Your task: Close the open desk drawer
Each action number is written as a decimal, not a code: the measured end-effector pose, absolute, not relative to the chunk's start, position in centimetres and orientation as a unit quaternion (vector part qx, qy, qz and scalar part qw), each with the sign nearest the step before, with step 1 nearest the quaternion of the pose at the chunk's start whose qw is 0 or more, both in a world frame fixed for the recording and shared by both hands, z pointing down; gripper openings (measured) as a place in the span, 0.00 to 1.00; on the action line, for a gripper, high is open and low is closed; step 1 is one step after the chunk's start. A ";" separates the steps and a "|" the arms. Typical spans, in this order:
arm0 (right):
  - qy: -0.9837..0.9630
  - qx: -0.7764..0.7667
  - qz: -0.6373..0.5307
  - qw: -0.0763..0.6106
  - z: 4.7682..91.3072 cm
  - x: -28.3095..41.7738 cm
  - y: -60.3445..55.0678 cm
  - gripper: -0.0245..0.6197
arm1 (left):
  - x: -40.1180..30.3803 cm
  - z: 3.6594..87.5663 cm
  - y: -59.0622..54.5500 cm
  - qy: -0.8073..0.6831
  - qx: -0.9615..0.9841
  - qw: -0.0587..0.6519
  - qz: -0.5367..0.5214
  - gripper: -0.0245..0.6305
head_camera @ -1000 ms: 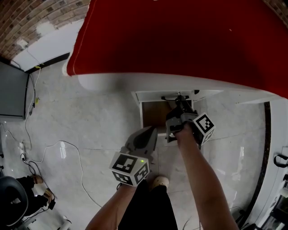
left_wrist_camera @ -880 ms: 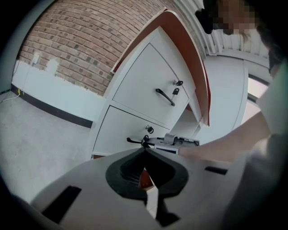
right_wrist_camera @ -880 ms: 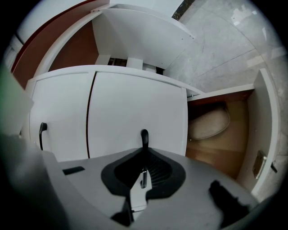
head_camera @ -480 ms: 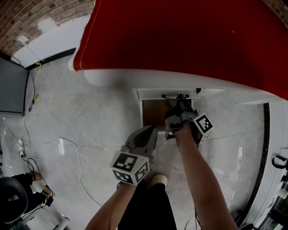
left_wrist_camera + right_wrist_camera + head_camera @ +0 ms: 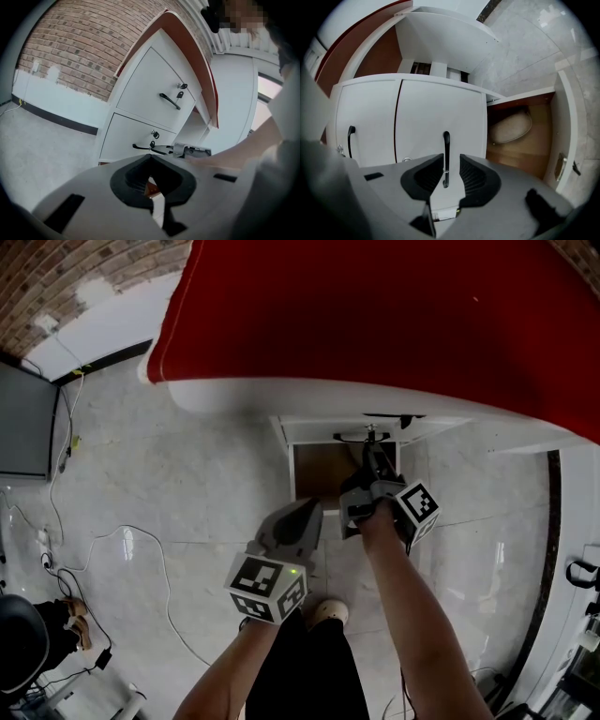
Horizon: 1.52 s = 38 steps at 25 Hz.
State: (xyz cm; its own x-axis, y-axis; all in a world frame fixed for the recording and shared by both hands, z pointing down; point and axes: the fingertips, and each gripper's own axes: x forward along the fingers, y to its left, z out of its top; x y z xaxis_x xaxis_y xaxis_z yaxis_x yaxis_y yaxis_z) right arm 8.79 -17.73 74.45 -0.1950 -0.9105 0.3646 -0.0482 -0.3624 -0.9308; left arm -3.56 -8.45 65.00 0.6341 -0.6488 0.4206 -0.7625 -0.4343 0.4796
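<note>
The white desk carries a smooth red top and stands on a glossy grey marbled floor. The right gripper, grey plastic with ribbed black pads, is released. Its jaws have just been opening and stand apart, with the slim black bar handle of a flat white drawer front between them, unclamped. The open drawer, white-walled with a brown wooden floor, lies directly right of these jaws in the right gripper view and holds a pale rounded object. The left gripper is clenched on nothing.
</note>
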 end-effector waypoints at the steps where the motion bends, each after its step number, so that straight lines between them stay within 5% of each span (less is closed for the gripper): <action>1: 0.449 -0.536 -0.628 0.341 74.4 8.9 -17.4 0.21 | -3.6 65.0 -8.4 -0.419 0.843 0.327 0.088 0.05; 18: 0.566 -0.572 -0.521 0.285 64.8 11.9 -14.2 0.17 | -2.0 60.4 -6.2 -0.394 0.863 0.303 0.090 0.05; 25: 0.644 -0.603 -0.440 0.167 58.1 11.3 -10.1 0.06 | -1.1 55.3 -3.6 -0.375 0.873 0.301 0.081 0.05; 32: 0.735 -0.601 -0.311 -0.023 52.9 7.6 -5.1 0.06 | 0.2 49.3 -2.8 -0.356 0.887 0.283 0.074 0.05; 38: 0.757 -0.617 -0.182 -0.118 45.9 7.7 -2.2 0.06 | 1.0 44.9 -2.6 -0.342 0.899 0.263 0.078 0.05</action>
State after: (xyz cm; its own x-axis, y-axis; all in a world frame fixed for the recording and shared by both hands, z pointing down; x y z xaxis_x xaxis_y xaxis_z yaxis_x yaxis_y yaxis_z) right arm 7.74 -2.15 45.95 -0.2113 -0.8903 0.4033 -0.9763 0.1728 -0.1301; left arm 0.97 -2.57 44.88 0.7537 -0.5740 0.3202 -0.6560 -0.6271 0.4199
